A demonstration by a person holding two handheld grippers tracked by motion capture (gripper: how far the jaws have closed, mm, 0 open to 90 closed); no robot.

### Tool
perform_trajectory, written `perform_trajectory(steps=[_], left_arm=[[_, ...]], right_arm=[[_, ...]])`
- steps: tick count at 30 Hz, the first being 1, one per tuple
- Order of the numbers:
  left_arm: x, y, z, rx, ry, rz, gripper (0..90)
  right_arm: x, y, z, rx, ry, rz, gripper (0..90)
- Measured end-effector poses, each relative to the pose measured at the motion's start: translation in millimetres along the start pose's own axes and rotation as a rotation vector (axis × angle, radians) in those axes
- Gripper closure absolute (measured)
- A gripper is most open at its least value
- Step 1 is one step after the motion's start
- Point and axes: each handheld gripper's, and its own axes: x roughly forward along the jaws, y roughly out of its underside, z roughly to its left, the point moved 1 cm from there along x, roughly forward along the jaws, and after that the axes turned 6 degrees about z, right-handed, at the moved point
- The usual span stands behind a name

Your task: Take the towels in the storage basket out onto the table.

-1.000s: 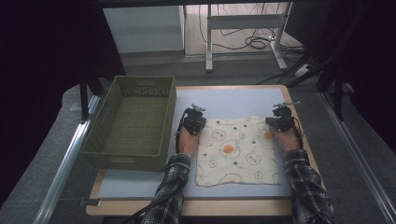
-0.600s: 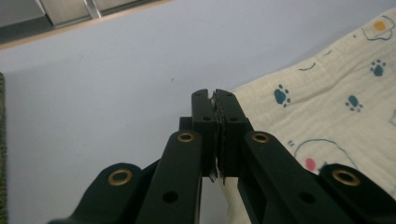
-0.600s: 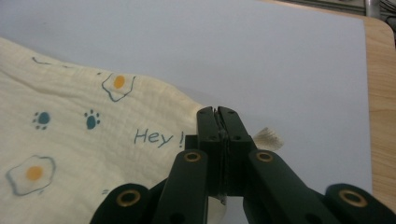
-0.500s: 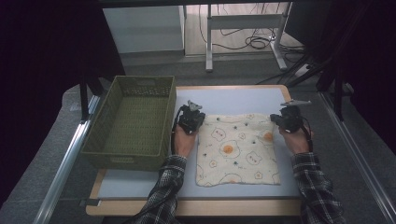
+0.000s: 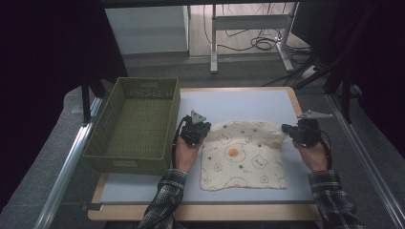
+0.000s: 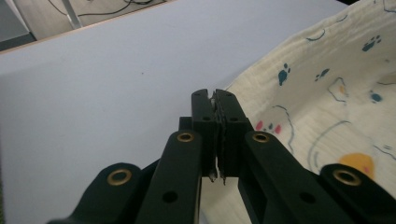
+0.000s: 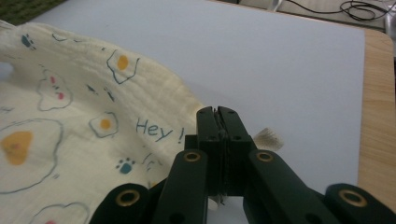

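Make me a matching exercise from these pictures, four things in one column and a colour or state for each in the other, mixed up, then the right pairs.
Things:
1. basket
2. cloth
3. left gripper
4. table

Colours or states:
A. pale blue top with a wooden edge
B. green, woven, nothing inside
C. cream, printed with fried eggs and bears
D. black, shut on a far corner of the cloth

Pairs: 1-B, 2-C, 3-D, 4-A
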Motion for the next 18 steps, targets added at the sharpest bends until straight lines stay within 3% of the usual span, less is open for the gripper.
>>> perform_trajectory(steps=[9, 18], left_arm=[[-21.6, 21.8, -20.6, 0.046, 0.029, 0.011, 87.8], [-46.5, 44.6, -33.5, 0.069, 0.048, -0.015, 87.7]], right_arm=[[-16.7, 23.1, 13.7, -0.026, -0.034, 0.023, 88.7], [-29.1, 49.9, 29.7, -0.054, -0.05, 0.045, 88.8]])
